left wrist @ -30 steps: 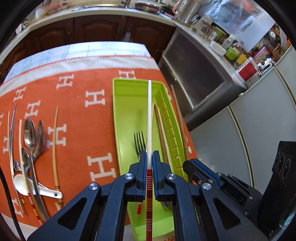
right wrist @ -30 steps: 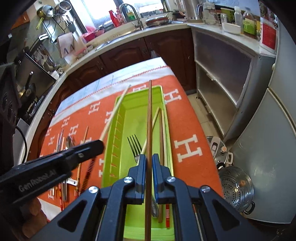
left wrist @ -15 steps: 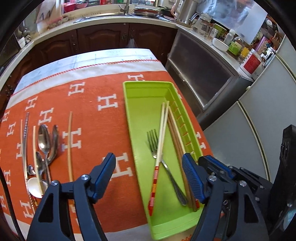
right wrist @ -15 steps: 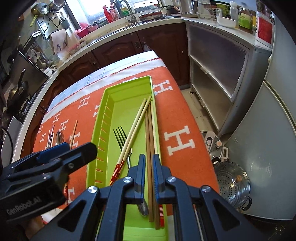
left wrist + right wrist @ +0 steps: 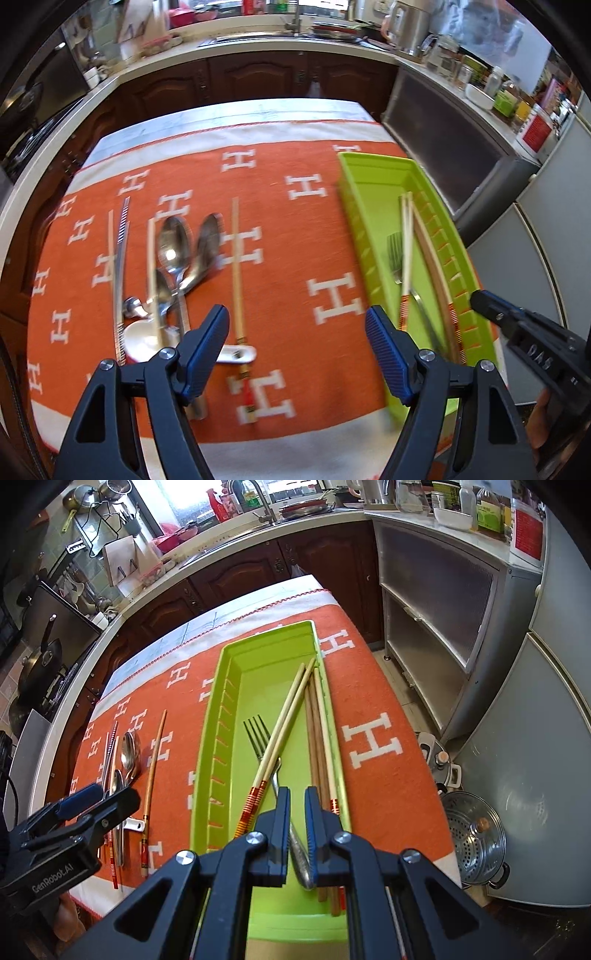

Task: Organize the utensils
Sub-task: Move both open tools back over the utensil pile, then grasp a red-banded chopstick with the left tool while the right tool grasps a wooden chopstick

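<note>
A lime green tray (image 5: pixel 229 701) (image 5: pixel 354 206) lies on the orange cloth. It holds a fork (image 5: pixel 258 734), pale chopsticks with red-banded ends (image 5: pixel 280 731) and brown chopsticks (image 5: pixel 314 746). My right gripper (image 5: pixel 297 834) hovers over the tray's near end, jaws nearly together with nothing between them. My left gripper (image 5: pixel 295 354) is wide open and empty above the cloth left of the tray. A lone pale chopstick (image 5: pixel 236 266), spoons (image 5: pixel 173 251), a white spoon (image 5: pixel 140 339) and more chopsticks (image 5: pixel 120 258) lie on the cloth before it.
The table's near edge is just below the grippers. Dark cabinets and a counter with a sink (image 5: pixel 258 524) run behind the table. A grey cabinet (image 5: pixel 443 627) and a steamer pot on the floor (image 5: pixel 472 834) stand to the right.
My left gripper has let go of the pale red-banded chopstick into the tray, opened wide and swung left over the loose utensils. My right gripper has dropped its brown chopstick into the tray and pulled back.
</note>
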A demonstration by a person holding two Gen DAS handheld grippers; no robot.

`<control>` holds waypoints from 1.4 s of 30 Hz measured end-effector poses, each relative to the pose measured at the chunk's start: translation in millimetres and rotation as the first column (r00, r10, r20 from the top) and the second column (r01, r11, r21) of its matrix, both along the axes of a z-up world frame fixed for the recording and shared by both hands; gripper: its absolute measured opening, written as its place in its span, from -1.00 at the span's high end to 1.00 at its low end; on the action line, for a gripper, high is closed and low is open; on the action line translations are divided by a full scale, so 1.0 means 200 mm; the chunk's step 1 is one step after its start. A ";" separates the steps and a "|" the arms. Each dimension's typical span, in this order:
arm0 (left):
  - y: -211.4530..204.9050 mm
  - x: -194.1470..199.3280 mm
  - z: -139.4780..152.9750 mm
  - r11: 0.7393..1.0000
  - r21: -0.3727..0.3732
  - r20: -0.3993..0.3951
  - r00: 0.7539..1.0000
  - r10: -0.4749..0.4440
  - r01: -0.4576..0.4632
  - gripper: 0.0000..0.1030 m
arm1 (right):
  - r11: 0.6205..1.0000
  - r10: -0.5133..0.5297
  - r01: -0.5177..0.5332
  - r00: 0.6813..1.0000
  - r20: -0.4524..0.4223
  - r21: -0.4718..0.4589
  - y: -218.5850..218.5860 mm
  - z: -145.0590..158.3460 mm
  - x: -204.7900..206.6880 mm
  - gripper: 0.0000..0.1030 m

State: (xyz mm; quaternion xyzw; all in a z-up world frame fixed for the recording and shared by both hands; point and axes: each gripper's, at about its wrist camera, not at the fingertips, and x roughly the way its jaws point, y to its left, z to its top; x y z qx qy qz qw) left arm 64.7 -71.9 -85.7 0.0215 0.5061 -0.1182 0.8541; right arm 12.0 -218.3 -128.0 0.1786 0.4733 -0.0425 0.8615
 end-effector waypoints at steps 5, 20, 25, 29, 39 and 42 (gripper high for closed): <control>0.18 -0.02 0.04 0.998 -0.005 0.023 0.997 0.068 -0.068 -0.44 | 1.000 0.003 -0.003 1.000 0.010 0.006 0.06 0.03 0.00 0.85; 0.74 -0.09 0.07 0.980 -0.005 0.099 0.975 0.198 -0.198 -0.48 | 0.979 0.203 -0.202 0.977 0.060 -0.020 0.57 0.16 0.10 0.85; 0.86 -0.05 0.04 0.978 -0.076 0.066 0.978 0.199 -0.194 -0.41 | 0.962 0.273 -0.273 0.961 0.039 -0.011 0.73 0.12 0.19 0.85; 0.88 0.00 -0.03 0.979 -0.116 0.024 0.985 0.173 -0.169 -0.06 | 0.956 0.295 -0.295 0.955 0.016 0.006 0.79 0.07 0.25 0.85; 0.75 0.13 -0.20 0.983 -0.162 -0.044 0.996 0.078 -0.084 0.54 | 0.939 0.334 -0.330 0.942 -0.031 0.095 0.88 -0.11 0.40 0.85; 0.73 0.19 -0.25 0.982 -0.163 -0.069 0.994 0.089 -0.099 0.67 | 0.935 0.342 -0.335 0.939 -0.040 0.116 0.90 -0.17 0.45 0.85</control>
